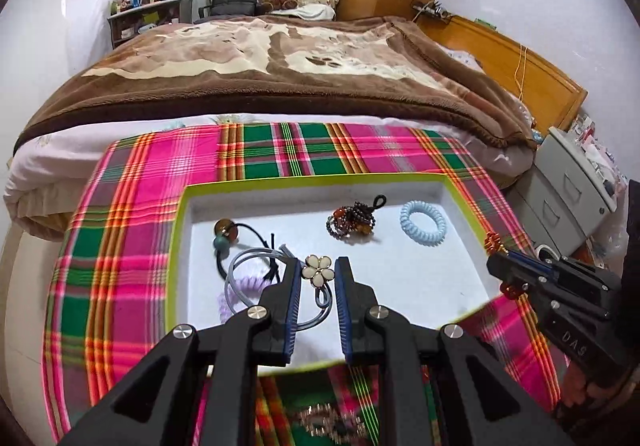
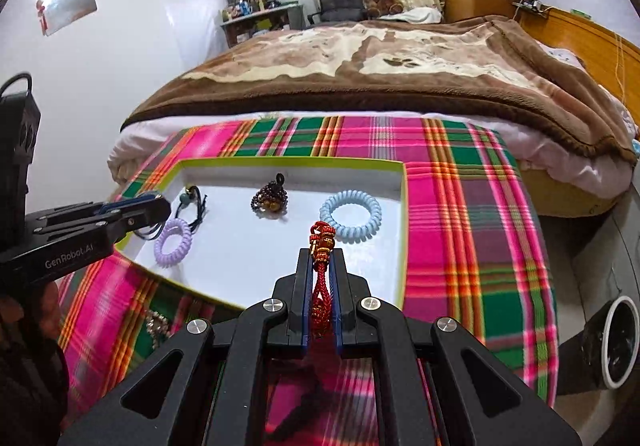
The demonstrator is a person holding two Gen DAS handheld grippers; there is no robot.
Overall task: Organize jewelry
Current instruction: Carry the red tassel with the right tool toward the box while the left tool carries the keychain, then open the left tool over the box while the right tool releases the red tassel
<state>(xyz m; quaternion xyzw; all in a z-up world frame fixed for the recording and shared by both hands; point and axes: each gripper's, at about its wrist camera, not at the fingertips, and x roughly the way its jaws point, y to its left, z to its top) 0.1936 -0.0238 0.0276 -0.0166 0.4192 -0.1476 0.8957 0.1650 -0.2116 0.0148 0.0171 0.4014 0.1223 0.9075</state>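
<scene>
A white tray with a lime rim (image 1: pixel 182 230) (image 2: pixel 403 214) lies on a plaid cloth. In it are a light blue coil hair tie (image 1: pixel 423 222) (image 2: pixel 351 215), a dark beaded piece (image 1: pixel 352 223) (image 2: pixel 270 200), a black tie with beads (image 1: pixel 230 236), and a lilac coil tie (image 2: pixel 173 236). My left gripper (image 1: pixel 317 270) is open over the tray, its fingers either side of a white flower hair tie (image 1: pixel 317 270) that lies in the tray. My right gripper (image 2: pixel 321 260) is shut on a red knotted cord charm (image 2: pixel 321 278) above the tray's near part.
A beaded metal piece (image 1: pixel 332 422) (image 2: pixel 156 322) lies on the plaid cloth (image 1: pixel 120 230) in front of the tray. A bed with a brown blanket (image 1: pixel 280 66) stands behind. A grey drawer cabinet (image 1: pixel 572 186) is at the right.
</scene>
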